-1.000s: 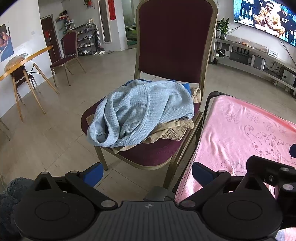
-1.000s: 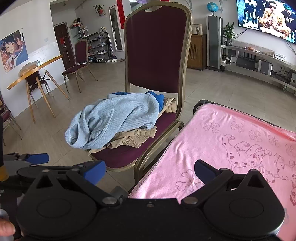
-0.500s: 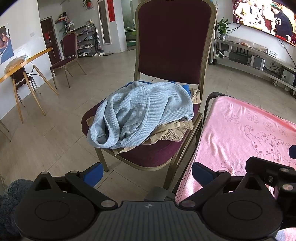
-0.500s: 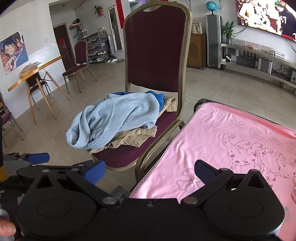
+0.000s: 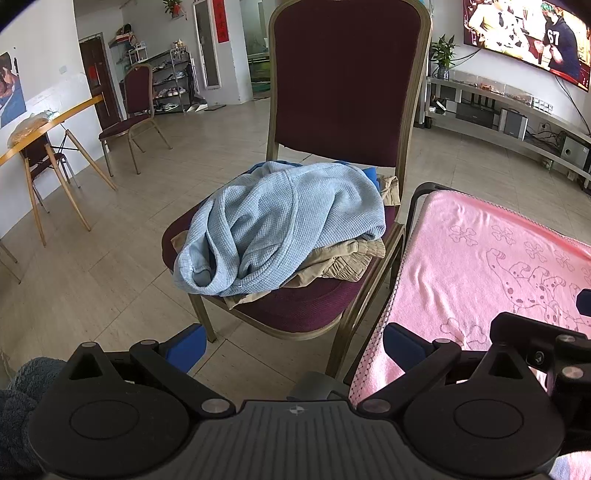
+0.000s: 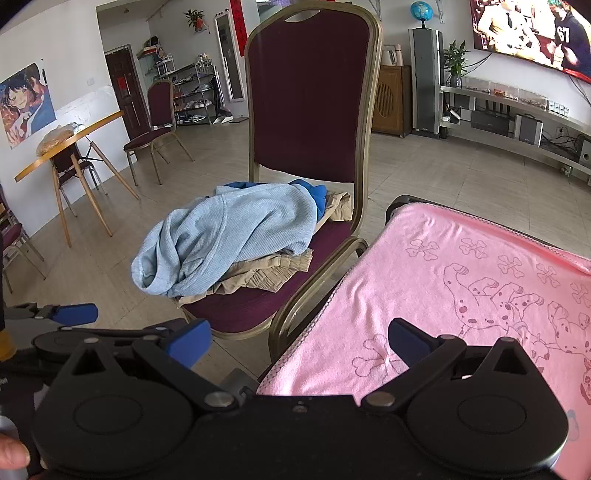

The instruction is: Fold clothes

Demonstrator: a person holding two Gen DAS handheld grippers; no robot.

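Observation:
A crumpled light blue waffle-knit top [image 5: 280, 225] [image 6: 229, 232] lies on a pile of clothes on the maroon chair seat [image 5: 295, 306] [image 6: 236, 310]. Under it are tan shorts [image 5: 343, 258] [image 6: 266, 273] and a bright blue garment [image 6: 314, 192]. My left gripper [image 5: 291, 343] is open and empty, held short of the chair's front edge. My right gripper [image 6: 299, 339] is open and empty too, near the chair's front right corner. The left gripper's blue fingertip [image 6: 74, 314] shows at the left of the right wrist view.
A table covered by a pink dog-print towel [image 5: 498, 266] [image 6: 461, 288] stands right of the chair. Farther off are a wooden table [image 6: 70, 133], another maroon chair [image 5: 136, 110], a shoe rack, a TV [image 6: 532, 33] over a low shelf, and tiled floor.
Both cameras drift slightly forward and down toward the chair. The clothes pile has not moved, and both grippers stay open.

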